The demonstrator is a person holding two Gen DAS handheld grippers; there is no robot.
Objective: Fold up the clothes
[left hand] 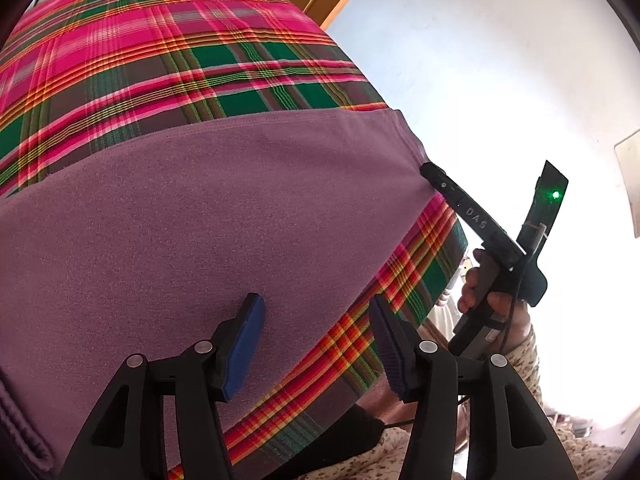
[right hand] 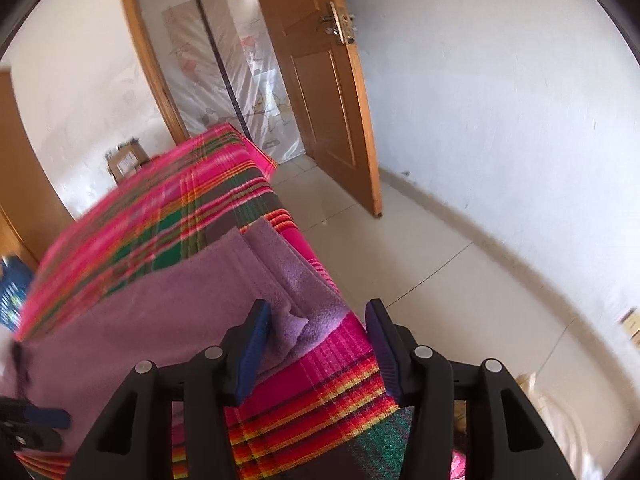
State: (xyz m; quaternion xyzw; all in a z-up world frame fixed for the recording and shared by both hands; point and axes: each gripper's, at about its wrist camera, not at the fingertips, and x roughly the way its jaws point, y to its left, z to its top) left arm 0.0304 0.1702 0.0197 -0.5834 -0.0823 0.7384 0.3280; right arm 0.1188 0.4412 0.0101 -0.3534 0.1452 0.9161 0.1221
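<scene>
The biggest thing I had in view was the plaid bedspread (left hand: 132, 52), a tightly woven sheet of pink, green and orange stripes, stretched flat over the bed. On it lay the purple garment (left hand: 192, 216), soft and fleecy, smooth across its broad panel, with a stitched hem running along its far edge. From the right wrist I saw its near corner (right hand: 296, 276) folded over in nubby, stepped layers, right at the bed's edge. Beyond stood a wooden door (right hand: 320, 92), ajar over pale floor tiles (right hand: 420, 264). My left gripper (left hand: 318, 344) hovered over the fleece, blue ribbed pads apart, nothing between them. My right gripper (right hand: 318, 344) stood spread too, jaws parted around that folded corner, not pinching it.
</scene>
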